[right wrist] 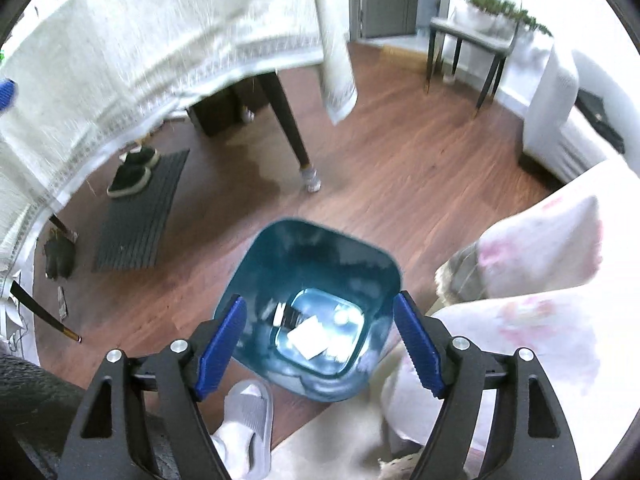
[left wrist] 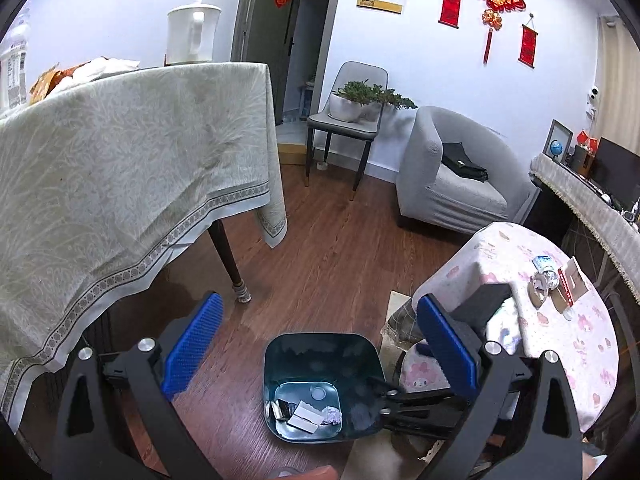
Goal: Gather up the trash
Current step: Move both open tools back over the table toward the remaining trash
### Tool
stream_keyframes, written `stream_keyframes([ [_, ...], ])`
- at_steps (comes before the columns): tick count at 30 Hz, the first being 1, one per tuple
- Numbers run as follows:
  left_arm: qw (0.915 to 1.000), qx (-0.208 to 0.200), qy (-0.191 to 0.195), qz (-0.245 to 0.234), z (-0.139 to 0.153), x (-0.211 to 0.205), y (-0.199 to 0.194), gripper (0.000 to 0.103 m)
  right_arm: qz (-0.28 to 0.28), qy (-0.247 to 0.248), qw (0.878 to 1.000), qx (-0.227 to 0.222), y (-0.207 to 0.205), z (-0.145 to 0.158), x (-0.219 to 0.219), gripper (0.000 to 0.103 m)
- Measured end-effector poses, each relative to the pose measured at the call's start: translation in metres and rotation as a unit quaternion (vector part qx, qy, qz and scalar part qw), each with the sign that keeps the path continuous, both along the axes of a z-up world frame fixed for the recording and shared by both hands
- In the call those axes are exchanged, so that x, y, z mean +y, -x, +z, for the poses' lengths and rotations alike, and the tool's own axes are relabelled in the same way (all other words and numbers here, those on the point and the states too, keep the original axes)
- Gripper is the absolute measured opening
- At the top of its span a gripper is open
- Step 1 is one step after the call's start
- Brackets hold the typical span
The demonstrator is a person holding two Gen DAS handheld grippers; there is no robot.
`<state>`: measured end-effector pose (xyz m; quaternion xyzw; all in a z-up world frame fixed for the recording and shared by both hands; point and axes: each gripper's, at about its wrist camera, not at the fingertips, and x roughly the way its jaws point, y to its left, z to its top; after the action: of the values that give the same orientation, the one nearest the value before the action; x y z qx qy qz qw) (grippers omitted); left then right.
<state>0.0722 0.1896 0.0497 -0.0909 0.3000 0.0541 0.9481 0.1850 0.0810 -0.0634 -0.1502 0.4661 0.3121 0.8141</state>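
Observation:
A teal trash bin stands on the wooden floor and holds a white card, a crumpled paper ball and a dark wrapper. My left gripper is open and empty above the bin's far rim. The right gripper's black frame reaches over the bin's right rim in the left wrist view. In the right wrist view the bin lies below my right gripper, which is open and empty. More trash lies on the small pink-patterned table at the right.
A large table with a pale cloth fills the left; its leg stands near the bin. A grey armchair and a chair with a plant stand behind. Shoes on a mat and my slippered foot show.

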Motion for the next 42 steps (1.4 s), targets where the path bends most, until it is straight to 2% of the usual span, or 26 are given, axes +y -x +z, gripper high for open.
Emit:
stream_keyframes([
  [8, 0.9996, -0.013, -0.008, -0.024, 0.010, -0.029, -0.009, 0.099, -0.027, -0.029, 0.997, -0.060, 0.003, 0.049, -0.044, 0.077],
  [15, 0.9982, -0.014, -0.020, -0.055, 0.010, -0.065, -0.024, 0.099, -0.063, -0.038, 0.993, -0.094, -0.003, 0.074, -0.095, 0.078],
  [29, 0.9919, -0.022, -0.025, -0.123, 0.012, -0.144, -0.053, 0.099, -0.140, -0.027, 0.979, -0.144, -0.006, 0.094, -0.196, 0.078],
  [42, 0.9840, -0.010, -0.005, -0.178, -0.011, -0.201, -0.082, 0.099, -0.203, -0.027, 0.966, -0.160, -0.003, 0.103, -0.281, 0.078],
])
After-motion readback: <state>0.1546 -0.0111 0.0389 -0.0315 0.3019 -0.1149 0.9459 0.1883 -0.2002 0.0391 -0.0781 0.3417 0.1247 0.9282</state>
